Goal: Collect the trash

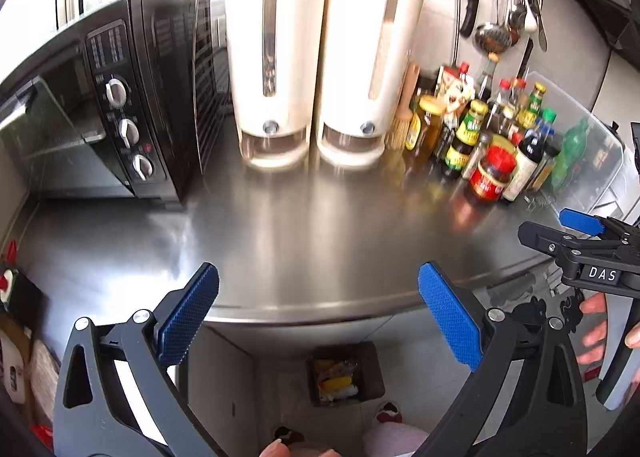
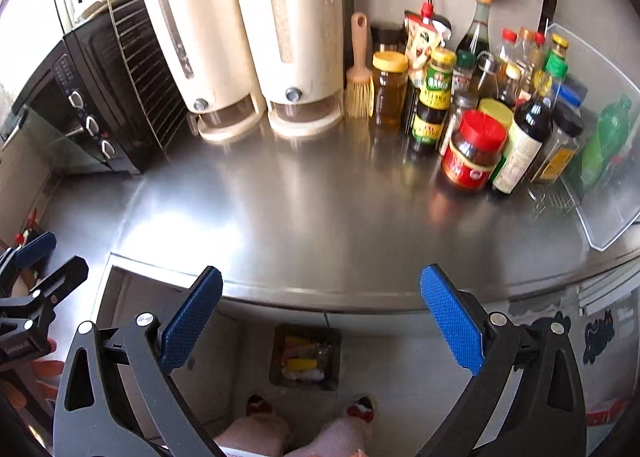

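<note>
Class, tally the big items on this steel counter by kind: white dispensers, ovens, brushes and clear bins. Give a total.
White dispensers: 2
Black toaster oven: 1
Brush: 1
Clear bin: 1
Total: 5

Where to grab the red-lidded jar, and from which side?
Grip the red-lidded jar across its round body below the lid, coming from the counter's open front. It stands upright at the cluster's front edge, with bottles packed close behind and to its right.
</note>
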`<state>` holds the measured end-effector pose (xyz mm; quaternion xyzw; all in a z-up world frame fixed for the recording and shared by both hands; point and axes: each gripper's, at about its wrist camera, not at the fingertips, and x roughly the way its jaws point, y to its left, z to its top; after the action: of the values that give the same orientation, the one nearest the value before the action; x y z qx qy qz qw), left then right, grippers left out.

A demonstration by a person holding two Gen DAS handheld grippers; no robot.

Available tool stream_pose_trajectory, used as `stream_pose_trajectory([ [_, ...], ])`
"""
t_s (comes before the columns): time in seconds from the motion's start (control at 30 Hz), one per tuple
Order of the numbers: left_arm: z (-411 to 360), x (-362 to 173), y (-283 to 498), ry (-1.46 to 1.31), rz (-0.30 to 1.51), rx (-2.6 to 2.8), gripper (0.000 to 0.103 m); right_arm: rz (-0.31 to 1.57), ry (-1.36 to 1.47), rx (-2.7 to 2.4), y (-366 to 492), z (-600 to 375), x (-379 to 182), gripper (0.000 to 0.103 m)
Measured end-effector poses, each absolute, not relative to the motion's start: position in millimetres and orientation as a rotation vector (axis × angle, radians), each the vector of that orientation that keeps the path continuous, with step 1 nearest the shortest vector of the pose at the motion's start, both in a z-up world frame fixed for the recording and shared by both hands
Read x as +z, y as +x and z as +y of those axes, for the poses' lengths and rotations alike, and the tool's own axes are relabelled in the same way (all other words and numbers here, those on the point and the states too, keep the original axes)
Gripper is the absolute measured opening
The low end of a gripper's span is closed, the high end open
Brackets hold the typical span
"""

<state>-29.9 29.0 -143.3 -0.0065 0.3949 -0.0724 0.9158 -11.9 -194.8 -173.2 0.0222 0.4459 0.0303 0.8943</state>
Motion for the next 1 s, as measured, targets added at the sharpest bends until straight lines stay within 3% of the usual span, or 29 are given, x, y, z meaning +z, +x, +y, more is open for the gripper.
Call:
stream_pose_trajectory([
  [0.43,20.7,-66.0,-18.5,0.06,0.7,-0.064,0.095,0.783,0.017,-0.052,-2.6,-193.8,-79.2,0.1],
  [1.0,21.1,-53.4,8.9,0.01,0.686,-0.057,0.095,0.752,0.023,-0.036,17.5,-189.2,-56.0,0.1],
])
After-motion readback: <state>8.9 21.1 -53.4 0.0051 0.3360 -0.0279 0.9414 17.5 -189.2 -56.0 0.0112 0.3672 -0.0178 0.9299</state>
